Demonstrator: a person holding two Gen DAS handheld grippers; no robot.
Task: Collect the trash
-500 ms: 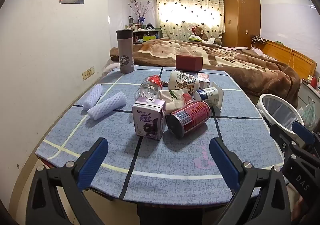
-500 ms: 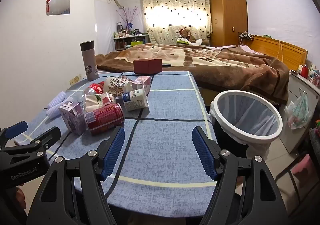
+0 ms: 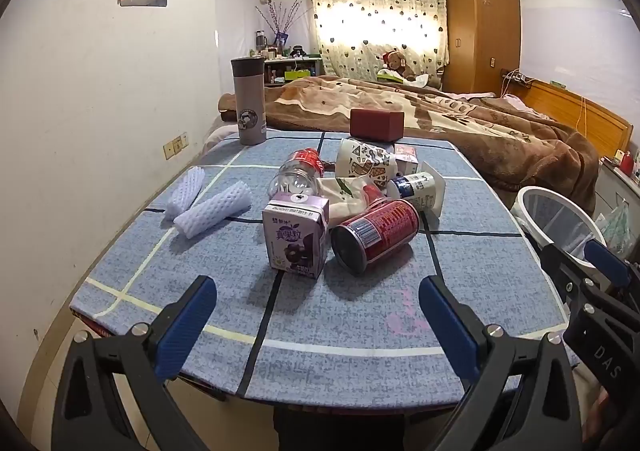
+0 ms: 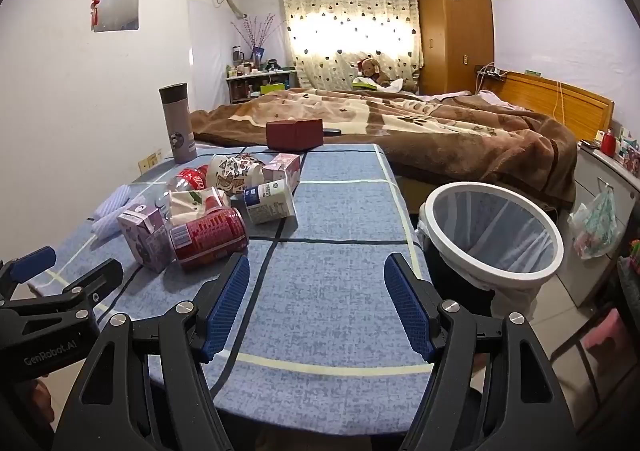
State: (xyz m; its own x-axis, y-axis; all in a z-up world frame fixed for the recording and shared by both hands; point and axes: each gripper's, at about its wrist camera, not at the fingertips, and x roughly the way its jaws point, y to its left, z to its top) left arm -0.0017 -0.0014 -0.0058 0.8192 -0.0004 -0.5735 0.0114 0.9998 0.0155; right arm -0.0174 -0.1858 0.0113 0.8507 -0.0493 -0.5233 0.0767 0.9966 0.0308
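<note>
A heap of trash lies mid-table: a purple juice carton (image 3: pixel 296 237), a red can (image 3: pixel 376 235) on its side, a clear bottle (image 3: pixel 298 177) with a red label, a patterned paper cup (image 3: pixel 366 163), a white yoghurt bottle (image 3: pixel 416 191) and a small pink carton (image 3: pixel 406 159). My left gripper (image 3: pixel 318 325) stands open over the near table edge, well short of the carton. My right gripper (image 4: pixel 318 305) is open too, empty, above bare cloth to the right of the red can (image 4: pixel 210 237). A white-rimmed bin (image 4: pixel 494 229) with a liner stands beside the table's right edge.
Two white foam sleeves (image 3: pixel 214 209) lie at the left. A grey thermos (image 3: pixel 249 107) and a dark red box (image 3: pixel 376 125) stand at the far edge of the blue checked table (image 3: pixel 460 263). A bed with a brown blanket (image 4: pixel 460 135) is behind.
</note>
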